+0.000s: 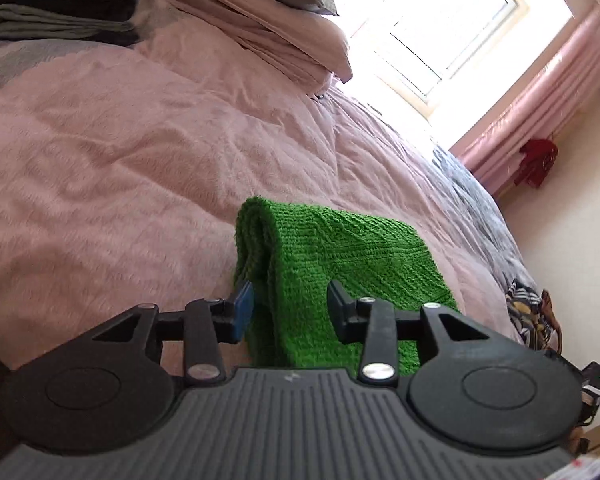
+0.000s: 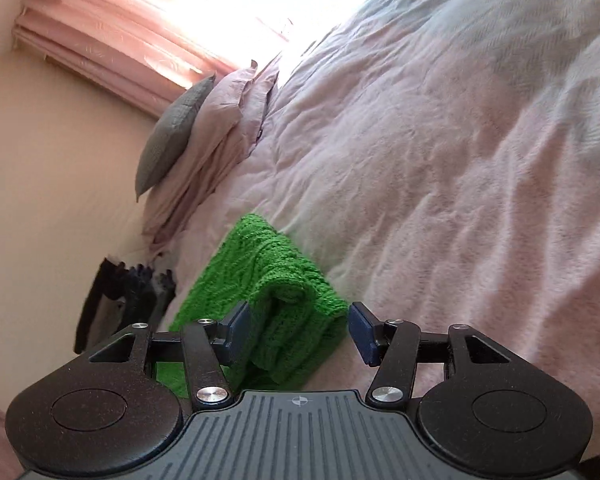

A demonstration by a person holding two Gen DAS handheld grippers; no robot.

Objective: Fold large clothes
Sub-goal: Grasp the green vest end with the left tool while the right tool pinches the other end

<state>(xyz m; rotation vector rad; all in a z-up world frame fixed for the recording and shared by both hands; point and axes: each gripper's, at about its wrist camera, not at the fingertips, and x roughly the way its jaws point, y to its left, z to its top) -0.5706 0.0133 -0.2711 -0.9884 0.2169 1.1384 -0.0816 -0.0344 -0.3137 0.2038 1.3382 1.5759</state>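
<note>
Green knit sweater (image 1: 340,264), folded thick, lies on the bed (image 1: 120,160) between both my grippers. Left fingers (image 1: 244,312) straddle its edge, whether they pinch I cannot tell; right fingers (image 2: 360,326) gape, unclamped. Best bite the whole bundle, lift evenly.

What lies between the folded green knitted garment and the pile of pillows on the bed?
Only bare pink bedspread lies between the folded green knitted garment and the pile of pillows. The left wrist view shows this stretch best.
</note>
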